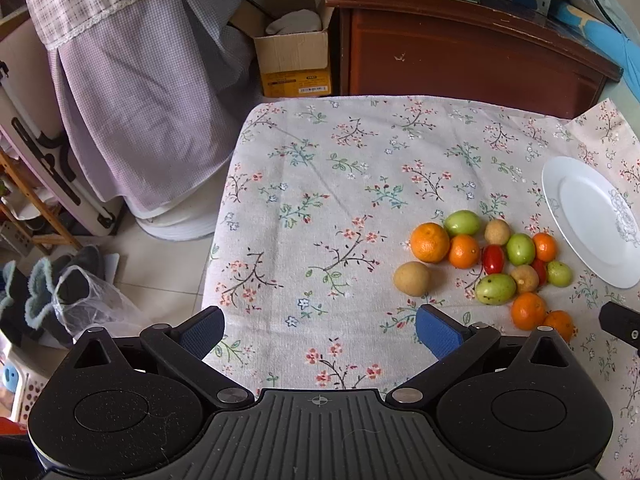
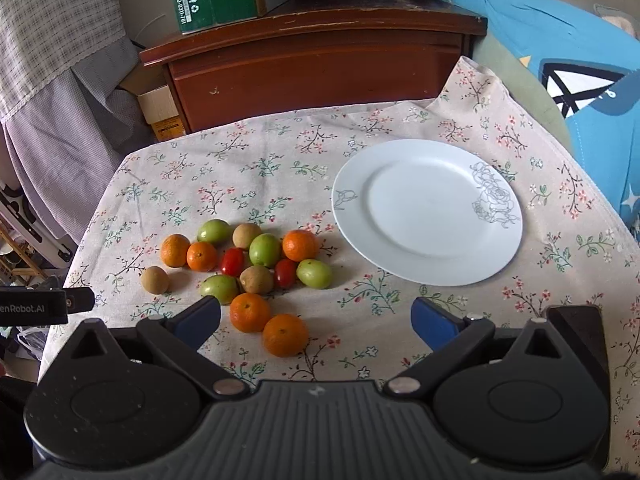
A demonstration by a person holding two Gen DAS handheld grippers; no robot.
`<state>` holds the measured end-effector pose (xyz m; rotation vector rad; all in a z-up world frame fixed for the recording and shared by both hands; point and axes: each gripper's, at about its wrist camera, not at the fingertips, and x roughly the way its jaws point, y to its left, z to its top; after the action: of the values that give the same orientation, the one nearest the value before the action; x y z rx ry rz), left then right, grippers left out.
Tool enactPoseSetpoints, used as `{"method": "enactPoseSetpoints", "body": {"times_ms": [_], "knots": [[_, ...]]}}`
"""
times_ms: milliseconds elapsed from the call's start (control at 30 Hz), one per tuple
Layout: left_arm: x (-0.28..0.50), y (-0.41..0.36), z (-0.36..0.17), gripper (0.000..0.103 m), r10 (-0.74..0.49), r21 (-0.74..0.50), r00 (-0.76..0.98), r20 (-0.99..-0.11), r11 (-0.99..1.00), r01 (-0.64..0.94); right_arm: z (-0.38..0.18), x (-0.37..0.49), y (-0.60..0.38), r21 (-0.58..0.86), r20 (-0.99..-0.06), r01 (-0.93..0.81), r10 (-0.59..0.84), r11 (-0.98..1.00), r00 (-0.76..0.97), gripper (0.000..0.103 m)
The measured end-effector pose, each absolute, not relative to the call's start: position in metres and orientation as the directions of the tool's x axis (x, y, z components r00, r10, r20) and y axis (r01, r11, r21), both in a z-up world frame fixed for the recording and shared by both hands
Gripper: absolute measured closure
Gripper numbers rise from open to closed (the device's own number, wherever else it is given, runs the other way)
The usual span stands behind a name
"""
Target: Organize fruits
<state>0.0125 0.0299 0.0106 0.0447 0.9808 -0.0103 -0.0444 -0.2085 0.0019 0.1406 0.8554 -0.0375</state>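
My left gripper point(image 1: 320, 330) and right gripper point(image 2: 316, 320) both gape wide, holding nothing. At the right one's eleven o'clock the fruit pile point(image 2: 248, 268) sits on the floral cloth point(image 2: 280, 168); at one o'clock, the white plate point(image 2: 428, 256).

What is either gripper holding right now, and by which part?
Nothing. The left gripper and right gripper are both open with nothing between the fingers. All the fruit lies on the tablecloth; the plate is bare.
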Motion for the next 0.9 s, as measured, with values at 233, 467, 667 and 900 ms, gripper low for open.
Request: {"method": "enactPoseSetpoints", "body": {"times_ms": [233, 467, 667, 900], "knots": [[0.017, 0.037, 0.012, 0.001, 0.004, 0.015, 0.575, -0.818, 1.0, 0.013, 0.002, -0.05, -0.226, 0.155, -0.744, 0.105, 0.046, 0.982, 0.667, 0.016], [0.017, 0.029, 0.005, 0.001, -0.003, 0.034, 0.586, -0.81, 0.998, 0.051, -0.012, -0.049, -0.223, 0.186, -0.769, 0.081, 0.093, 0.979, 0.632, 0.025], [0.02, 0.024, -0.005, 0.001, -0.009, 0.044, 0.579, -0.815, 0.996, 0.076, -0.023, -0.05, -0.213, 0.192, -0.791, 0.066, 0.114, 0.979, 0.601, 0.025], [0.023, 0.017, -0.016, 0.001, -0.073, 0.001, 0.56, -0.825, 0.991, 0.132, -0.029, -0.049, -0.205, 0.176, -0.801, 0.036, 0.122, 0.984, 0.587, 0.02]]}}
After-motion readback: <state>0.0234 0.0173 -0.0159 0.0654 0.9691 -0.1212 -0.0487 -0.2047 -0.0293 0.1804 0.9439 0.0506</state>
